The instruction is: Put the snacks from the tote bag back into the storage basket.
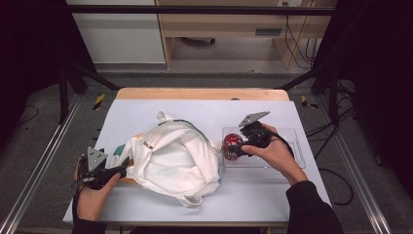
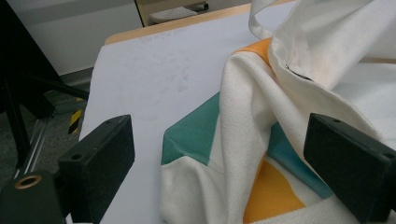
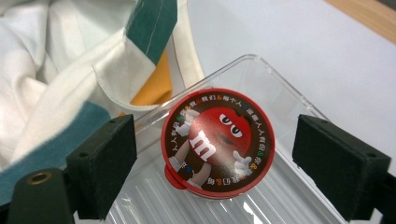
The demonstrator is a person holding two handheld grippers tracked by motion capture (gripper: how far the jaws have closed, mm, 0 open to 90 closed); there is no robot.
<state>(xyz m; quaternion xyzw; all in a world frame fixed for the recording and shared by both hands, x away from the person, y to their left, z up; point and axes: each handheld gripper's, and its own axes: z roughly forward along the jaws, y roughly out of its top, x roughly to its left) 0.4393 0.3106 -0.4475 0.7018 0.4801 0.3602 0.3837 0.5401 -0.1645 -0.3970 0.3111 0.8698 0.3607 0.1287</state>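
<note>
A white cloth bag [image 1: 170, 156] with teal and orange patches lies crumpled in the middle of the table. My left gripper [image 1: 124, 166] is at its left edge, open, and the bag's corner [image 2: 247, 135] lies between the wide-apart jaws [image 2: 219, 144]. A round tub with a red candy-character lid [image 1: 230, 141] stands at the left end of a clear plastic tray [image 1: 287, 163]. My right gripper [image 1: 238, 150] hangs over it, open. In the right gripper view the tub [image 3: 217, 142] sits between the jaws [image 3: 215, 156] with a gap on each side.
The table is covered with a pale sheet [image 1: 204, 109], with a wooden edge [image 1: 195, 93] at the back. The bag's side [image 3: 70, 60] lies against the tray's left rim [image 3: 252, 63]. A bag handle [image 1: 192, 201] loops toward the front edge.
</note>
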